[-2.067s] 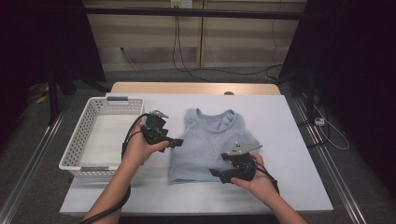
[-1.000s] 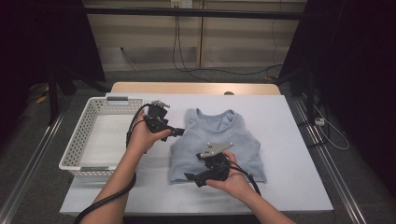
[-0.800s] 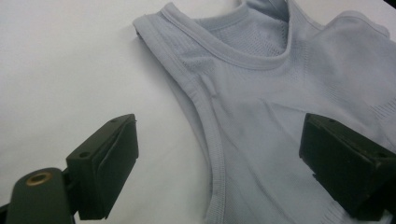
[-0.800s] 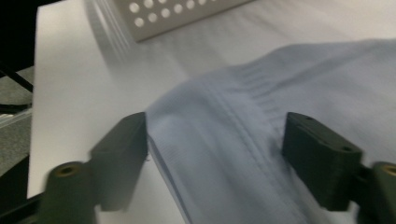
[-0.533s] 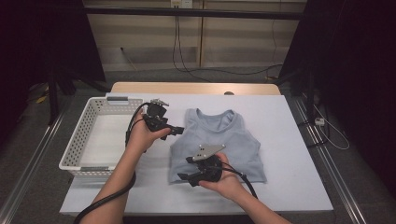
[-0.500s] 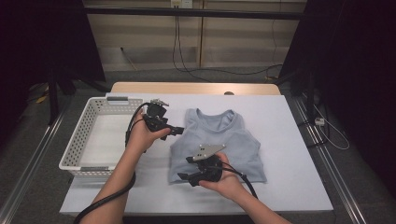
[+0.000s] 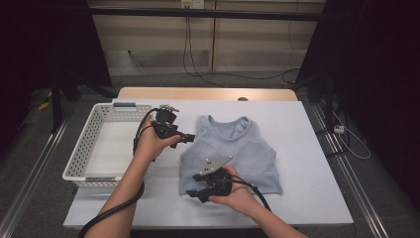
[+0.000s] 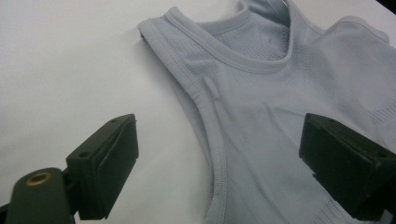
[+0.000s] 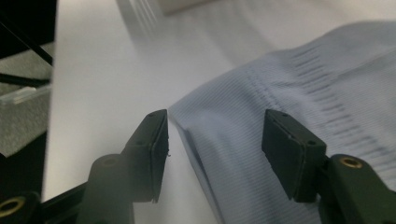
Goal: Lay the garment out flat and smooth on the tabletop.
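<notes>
Basket (image 7: 94, 144) of white plastic sits at the left of the white table (image 7: 317, 163). Beside it the left gripper (image 7: 189, 139) hangs wide open over the armhole edge of a pale blue ribbed tank top (image 7: 247, 148), lying flat mid-table and gripping nothing. The right gripper (image 7: 194, 192), jaws also apart, straddles the top's near-left hem corner (image 9: 187, 116).

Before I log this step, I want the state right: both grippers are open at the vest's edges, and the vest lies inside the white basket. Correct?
Not quite. The vest lies flat on the white table, beside the basket, not inside it; the high view shows this. The rest holds: the left gripper is open over the armhole edge, and the right gripper is open at the bottom corner.
</notes>
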`<state>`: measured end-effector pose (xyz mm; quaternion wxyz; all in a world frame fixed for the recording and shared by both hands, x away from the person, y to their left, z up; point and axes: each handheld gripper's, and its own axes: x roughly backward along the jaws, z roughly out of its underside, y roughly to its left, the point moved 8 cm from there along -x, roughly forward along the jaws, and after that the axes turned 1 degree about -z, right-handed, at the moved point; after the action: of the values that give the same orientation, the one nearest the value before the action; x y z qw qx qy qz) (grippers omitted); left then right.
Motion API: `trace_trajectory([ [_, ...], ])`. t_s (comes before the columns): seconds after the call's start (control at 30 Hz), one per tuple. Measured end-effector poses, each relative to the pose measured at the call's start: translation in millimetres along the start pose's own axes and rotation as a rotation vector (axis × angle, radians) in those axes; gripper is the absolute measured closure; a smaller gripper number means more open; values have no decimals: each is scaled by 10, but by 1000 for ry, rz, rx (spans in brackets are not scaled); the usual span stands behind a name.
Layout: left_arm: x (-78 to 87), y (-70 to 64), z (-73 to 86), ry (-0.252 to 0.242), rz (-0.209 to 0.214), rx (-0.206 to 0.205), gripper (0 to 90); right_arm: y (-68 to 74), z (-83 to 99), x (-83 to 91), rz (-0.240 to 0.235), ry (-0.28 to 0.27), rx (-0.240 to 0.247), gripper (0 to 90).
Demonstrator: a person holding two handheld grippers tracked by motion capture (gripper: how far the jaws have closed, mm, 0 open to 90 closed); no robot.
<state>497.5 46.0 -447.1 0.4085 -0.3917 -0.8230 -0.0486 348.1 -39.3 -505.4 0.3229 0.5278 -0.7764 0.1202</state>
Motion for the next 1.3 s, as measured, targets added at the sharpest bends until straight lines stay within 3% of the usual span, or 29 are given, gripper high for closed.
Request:
trace_trajectory([
  [0.13, -11, 3, 4, -3, 5, 7, 123, 22, 25, -64, 5, 7, 20, 353],
  [0.47, -8, 9, -7, 3, 10, 0, 123, 37, 37, -74, 42, 13, 45, 383],
  [0.53, -10, 10, -6, -2, 8, 7, 123, 33, 37, -68, 39, 17, 56, 402],
  [0.63, -11, 13, 4, 3, 6, 6, 123, 11, 26, -52, 24, 6, 17, 417],
  [0.7, -9, 11, 7, 6, 9, 1, 123, 9, 16, -37, 19, 0, 19, 420],
  [0.8, -13, 8, -2, 2, 7, 6, 123, 16, -47, 10, 19, -33, 17, 408],
  [0.97, -24, -4, -28, -7, 14, 4, 128, 36, 6, -51, -13, 18, 29, 414],
  [1.13, -45, -5, -56, -12, 11, 5, 127, 56, 19, -84, 8, 29, 59, 419],
  [1.23, -55, -11, -71, -13, 20, 5, 126, 70, 44, -101, 49, 28, 106, 436],
  [1.3, -53, -9, -85, -12, 23, 2, 126, 81, 48, -105, 60, 30, 110, 443],
])
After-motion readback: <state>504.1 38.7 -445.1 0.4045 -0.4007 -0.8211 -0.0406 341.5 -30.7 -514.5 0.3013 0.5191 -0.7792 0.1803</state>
